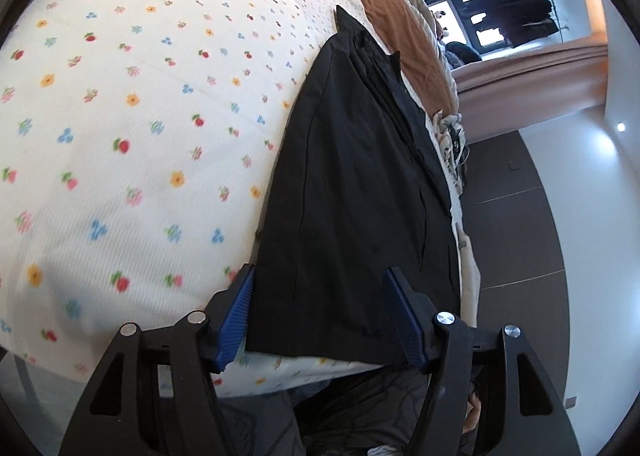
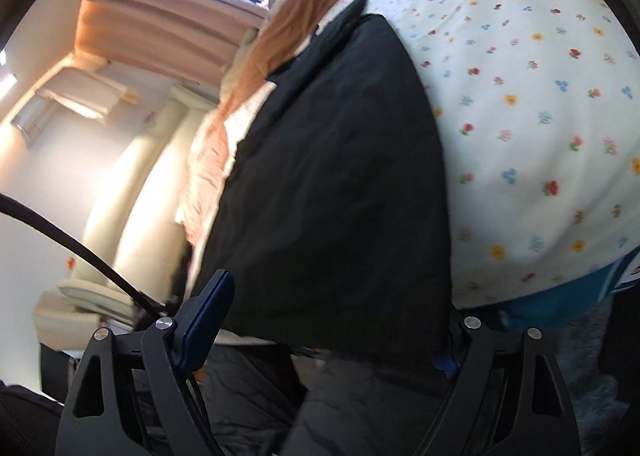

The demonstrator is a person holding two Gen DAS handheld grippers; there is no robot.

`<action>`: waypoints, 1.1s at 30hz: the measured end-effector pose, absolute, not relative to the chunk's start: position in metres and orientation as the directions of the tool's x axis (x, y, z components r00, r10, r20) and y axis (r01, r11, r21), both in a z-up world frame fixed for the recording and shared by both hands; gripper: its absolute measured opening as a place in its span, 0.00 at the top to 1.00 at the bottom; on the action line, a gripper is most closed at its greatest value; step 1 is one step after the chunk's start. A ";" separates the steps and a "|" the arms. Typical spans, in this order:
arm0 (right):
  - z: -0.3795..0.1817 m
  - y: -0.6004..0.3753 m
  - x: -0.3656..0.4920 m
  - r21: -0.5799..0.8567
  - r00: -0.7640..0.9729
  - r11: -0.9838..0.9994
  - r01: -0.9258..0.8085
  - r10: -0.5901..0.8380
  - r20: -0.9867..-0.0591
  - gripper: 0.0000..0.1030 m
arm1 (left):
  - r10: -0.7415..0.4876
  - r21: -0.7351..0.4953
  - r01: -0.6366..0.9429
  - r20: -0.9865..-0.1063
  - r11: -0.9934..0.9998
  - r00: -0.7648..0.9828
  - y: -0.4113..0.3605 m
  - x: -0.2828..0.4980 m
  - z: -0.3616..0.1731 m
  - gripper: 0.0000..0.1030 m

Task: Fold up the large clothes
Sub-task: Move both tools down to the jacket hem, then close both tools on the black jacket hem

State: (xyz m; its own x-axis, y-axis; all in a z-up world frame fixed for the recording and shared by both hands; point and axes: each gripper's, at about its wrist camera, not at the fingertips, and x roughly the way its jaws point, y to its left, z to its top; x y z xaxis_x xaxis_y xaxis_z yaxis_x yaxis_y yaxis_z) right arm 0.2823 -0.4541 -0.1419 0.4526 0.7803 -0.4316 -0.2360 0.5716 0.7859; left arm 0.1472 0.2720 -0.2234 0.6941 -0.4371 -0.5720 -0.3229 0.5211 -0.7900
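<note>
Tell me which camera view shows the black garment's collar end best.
The left wrist view: the black garment is sharp there, with seams, front layers and the pointed far end on the floral sheet clear. The right wrist view shows it as a blurred dark slab, details lost.

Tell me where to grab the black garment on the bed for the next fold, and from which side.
Grip the black garment along its near hem, coming from the bed's near edge. That straight hem lies flat on the floral sheet, already framed by the open left gripper.
</note>
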 end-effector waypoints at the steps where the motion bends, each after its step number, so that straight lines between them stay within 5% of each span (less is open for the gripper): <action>1: -0.142 -0.455 0.284 0.793 0.458 0.561 -0.236 0.784 -0.419 0.18 | -0.443 -0.798 -0.320 -0.563 0.510 0.697 0.272 0.151 -0.225 0.37; 4: -0.142 -0.458 0.290 0.811 0.486 0.536 -0.233 0.787 -0.381 0.18 | -0.462 -0.804 -0.304 -0.555 0.510 0.692 0.266 0.162 -0.225 0.39; 10: -0.149 -0.465 0.300 0.822 0.558 0.551 -0.142 0.731 -0.393 0.40 | -0.447 -0.757 -0.326 -0.615 0.566 0.650 0.253 0.176 -0.225 0.52; 16: -0.160 -0.471 0.304 0.793 0.632 0.609 0.035 0.601 -0.490 0.41 | -0.412 -0.723 -0.345 -0.647 0.598 0.641 0.253 0.172 -0.223 0.60; 20: -0.163 -0.469 0.306 0.796 0.631 0.604 0.035 0.604 -0.486 0.40 | -0.404 -0.722 -0.347 -0.646 0.598 0.648 0.254 0.168 -0.226 0.61; 22: -0.165 -0.459 0.307 0.804 0.616 0.594 0.019 0.627 -0.477 0.42 | -0.393 -0.717 -0.356 -0.651 0.599 0.649 0.255 0.170 -0.228 0.69; 25: -0.167 -0.454 0.319 0.790 0.602 0.613 0.025 0.621 -0.501 0.64 | -0.374 -0.709 -0.378 -0.661 0.596 0.651 0.260 0.166 -0.234 0.83; 27: -0.169 -0.457 0.325 0.779 0.614 0.624 0.057 0.594 -0.520 0.94 | -0.358 -0.716 -0.391 -0.653 0.578 0.668 0.264 0.162 -0.235 0.88; 33: -0.139 -0.451 0.307 0.778 0.643 0.628 -0.013 0.601 -0.475 1.00 | -0.316 -0.748 -0.368 -0.597 0.553 0.738 0.269 0.140 -0.214 0.93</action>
State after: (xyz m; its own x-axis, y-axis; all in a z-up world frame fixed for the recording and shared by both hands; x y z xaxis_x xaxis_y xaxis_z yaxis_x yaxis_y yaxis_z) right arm 0.3069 -0.4511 -0.1392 0.6426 0.6012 -0.4751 -0.0129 0.6284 0.7778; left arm 0.1401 0.2695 -0.2140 0.7378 -0.3158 -0.5966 -0.3677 0.5532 -0.7475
